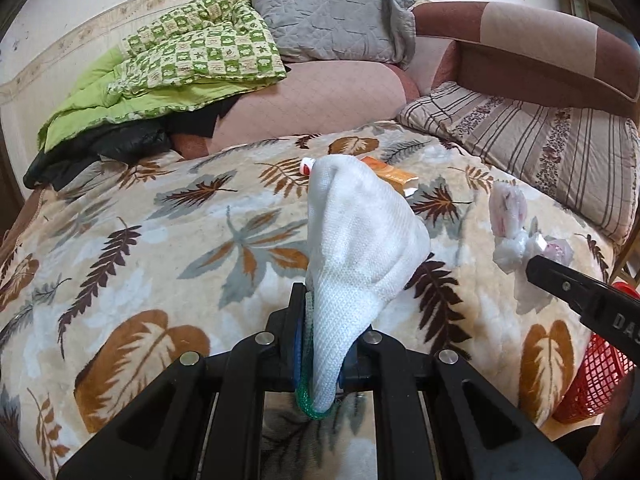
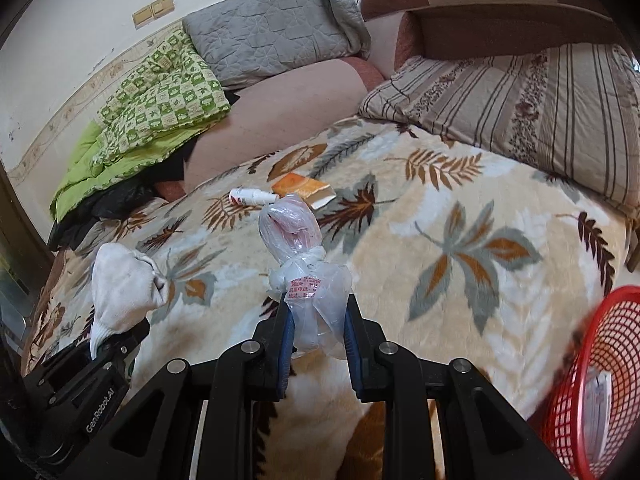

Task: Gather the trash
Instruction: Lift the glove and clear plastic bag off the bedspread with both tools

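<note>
White sock (image 1: 360, 236), red basket (image 2: 592, 380)

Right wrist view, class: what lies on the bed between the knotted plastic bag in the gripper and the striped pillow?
Only bare leaf-patterned blanket lies between the plastic bag and the striped pillow, in the right wrist view.

A white sock (image 1: 360, 240) stands upright, clamped in the left tool (image 1: 320, 344). A knotted clear bag (image 2: 308, 276) is pinched in the right tool (image 2: 320, 344).
</note>
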`<state>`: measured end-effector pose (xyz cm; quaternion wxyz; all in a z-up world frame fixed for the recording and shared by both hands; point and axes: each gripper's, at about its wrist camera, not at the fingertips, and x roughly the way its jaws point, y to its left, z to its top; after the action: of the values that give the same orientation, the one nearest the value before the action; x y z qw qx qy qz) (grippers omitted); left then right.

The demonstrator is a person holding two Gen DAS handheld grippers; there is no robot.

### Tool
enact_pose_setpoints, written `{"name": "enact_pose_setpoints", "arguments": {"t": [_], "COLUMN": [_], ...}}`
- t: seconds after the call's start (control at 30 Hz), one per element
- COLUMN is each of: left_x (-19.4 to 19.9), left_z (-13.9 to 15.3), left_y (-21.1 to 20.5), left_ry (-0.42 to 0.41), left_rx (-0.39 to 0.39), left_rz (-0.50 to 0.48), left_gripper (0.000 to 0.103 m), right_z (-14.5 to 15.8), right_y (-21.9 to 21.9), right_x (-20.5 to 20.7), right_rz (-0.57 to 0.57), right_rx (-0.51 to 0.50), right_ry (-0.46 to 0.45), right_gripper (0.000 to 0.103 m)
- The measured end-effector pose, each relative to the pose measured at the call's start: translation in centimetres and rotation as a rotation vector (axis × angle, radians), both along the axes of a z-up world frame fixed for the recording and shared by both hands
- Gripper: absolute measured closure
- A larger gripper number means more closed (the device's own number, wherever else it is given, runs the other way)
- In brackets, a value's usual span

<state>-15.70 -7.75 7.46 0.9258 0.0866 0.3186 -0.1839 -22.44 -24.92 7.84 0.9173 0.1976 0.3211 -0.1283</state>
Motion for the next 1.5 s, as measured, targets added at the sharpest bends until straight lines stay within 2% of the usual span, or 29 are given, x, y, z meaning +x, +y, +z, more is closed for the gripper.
{"name": "enact_pose_setpoints", "arguments": {"t": [0.27,0.43,1.03,1.5], "left_x": [0.6,0.9,1.0,0.7], "left_z": [0.2,0.0,-0.5,-0.2], "left_y": [0.9,0.7,-0.9,-0.9], "left_ry": [-0.018,-0.018,-0.043,-0.052], "left_rx": [-0.007,0.008,0.036,0.038], "left_rz": [0.044,0.048,0.016,0.004], "left_gripper": [0.091,0.091,0.091,0.091], "right_z": [-0.2,-0.9,-0.7,-0.6], "right_y": [1.5,2.0,-0.2,0.6], "right_x": [0.1,1.3,0.1,0.3], "right_rz": [0.052,0.057,0.003,0.014], "right_rx": [0.03,0.064,0.067,0.042], "right_ry": [-0.032,-0.016,-0.006,-0.001], "right_gripper": [0.078,0.078,0.078,0.078]}}
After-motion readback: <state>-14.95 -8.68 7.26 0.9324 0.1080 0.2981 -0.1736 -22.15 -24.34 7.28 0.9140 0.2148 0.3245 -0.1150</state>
